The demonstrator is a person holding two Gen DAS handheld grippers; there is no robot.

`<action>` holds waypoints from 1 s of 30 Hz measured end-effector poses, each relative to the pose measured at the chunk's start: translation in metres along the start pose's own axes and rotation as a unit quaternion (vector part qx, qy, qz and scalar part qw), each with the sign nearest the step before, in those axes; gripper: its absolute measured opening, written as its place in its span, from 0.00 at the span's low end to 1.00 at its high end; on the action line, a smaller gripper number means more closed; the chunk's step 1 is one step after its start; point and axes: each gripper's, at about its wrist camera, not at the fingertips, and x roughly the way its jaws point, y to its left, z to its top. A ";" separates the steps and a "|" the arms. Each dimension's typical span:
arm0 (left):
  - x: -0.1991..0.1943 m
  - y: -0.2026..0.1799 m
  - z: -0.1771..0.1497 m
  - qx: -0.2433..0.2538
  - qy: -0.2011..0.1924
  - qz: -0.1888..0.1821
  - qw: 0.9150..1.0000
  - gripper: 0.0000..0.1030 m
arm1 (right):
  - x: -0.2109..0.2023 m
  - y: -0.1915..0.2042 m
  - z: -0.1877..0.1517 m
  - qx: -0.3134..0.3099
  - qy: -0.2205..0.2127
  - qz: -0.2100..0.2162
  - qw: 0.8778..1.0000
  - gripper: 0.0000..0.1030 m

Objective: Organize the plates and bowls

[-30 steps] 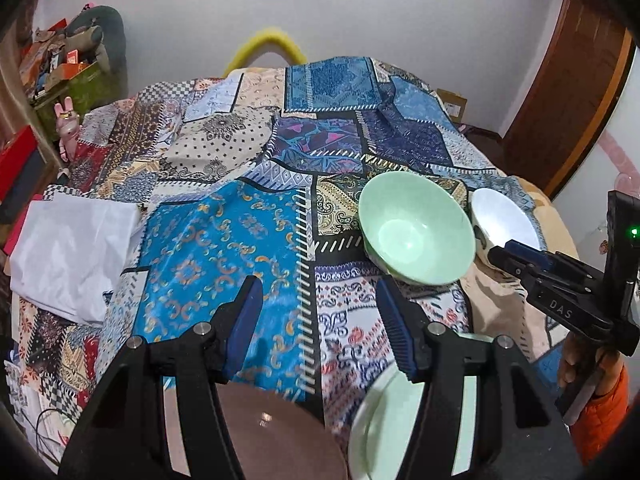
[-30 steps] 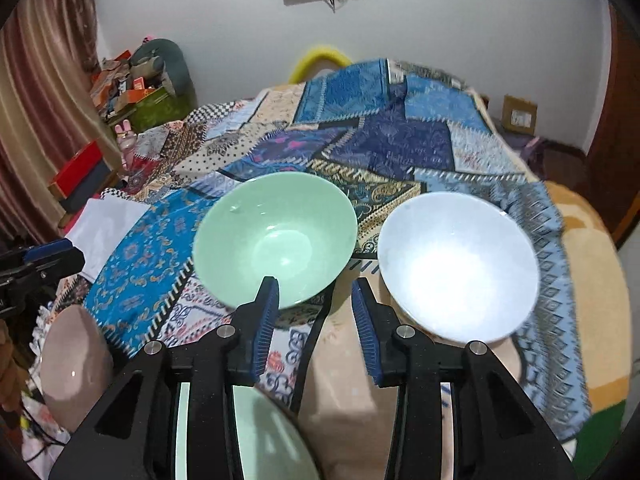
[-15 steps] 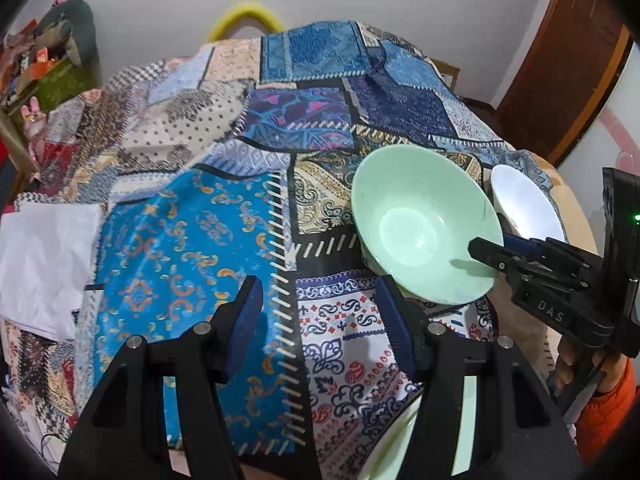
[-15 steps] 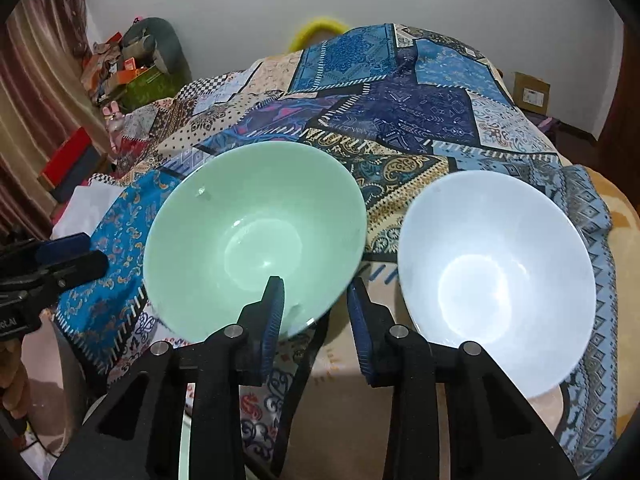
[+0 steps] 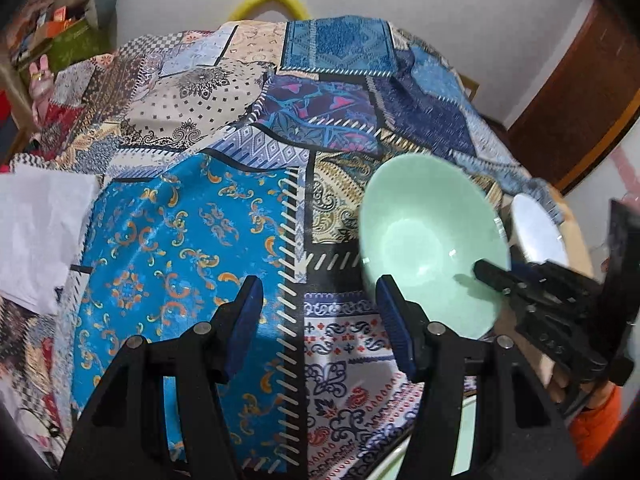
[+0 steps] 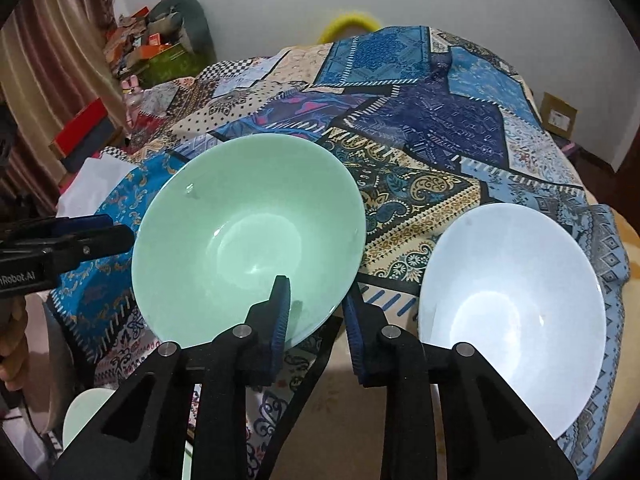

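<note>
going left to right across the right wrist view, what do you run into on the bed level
left gripper → green bowl, with one finger of the closing right gripper inside its near rim and the other outside → white bowl

Your right gripper (image 6: 316, 316) has come down onto the near rim of the green bowl (image 6: 248, 236).

A second ago its jaws stood apart just short of that bowl; now they are closing, one finger inside the bowl and the other outside its wall, with the rim between them. You have brought both hands forward and lower, so the green bowl and the white bowl (image 6: 512, 308) look much larger from the right wrist. From the left wrist, the pink dish that showed under your left gripper (image 5: 320, 316) has slipped out of view, the pale green plate (image 5: 460, 440) has shrunk to a sliver, and the blue patch of the bedspread (image 5: 168, 248) lies beneath the fingers.
</note>
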 end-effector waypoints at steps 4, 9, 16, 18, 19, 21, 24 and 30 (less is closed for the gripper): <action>-0.003 -0.009 0.000 0.020 -0.007 0.004 1.000 0.57 | 0.002 0.010 0.002 -0.013 0.003 0.016 1.000 0.19; 0.015 -0.017 -0.002 0.038 0.023 0.021 0.999 0.50 | 0.002 0.024 0.003 -0.046 0.007 0.029 0.998 0.19; 0.034 -0.020 -0.004 0.047 0.055 0.011 0.997 0.33 | 0.011 0.015 0.010 -0.019 0.024 0.045 0.999 0.20; 0.037 -0.020 -0.005 0.046 0.055 0.013 0.997 0.30 | 0.016 0.013 0.011 -0.010 0.028 0.046 0.998 0.20; 0.037 -0.020 -0.005 0.045 0.055 0.013 0.997 0.28 | 0.017 0.013 0.011 -0.007 0.029 0.048 0.998 0.20; 0.037 -0.020 -0.005 0.046 0.052 0.014 0.997 0.26 | 0.017 0.015 0.010 -0.006 0.028 0.049 0.998 0.19; 0.034 -0.023 -0.007 0.053 0.051 0.015 0.997 0.22 | 0.014 0.019 0.007 -0.012 0.022 0.032 0.999 0.18; 0.024 -0.030 -0.015 0.062 0.048 0.011 0.997 0.21 | -0.001 0.018 0.003 0.003 0.016 0.024 1.000 0.17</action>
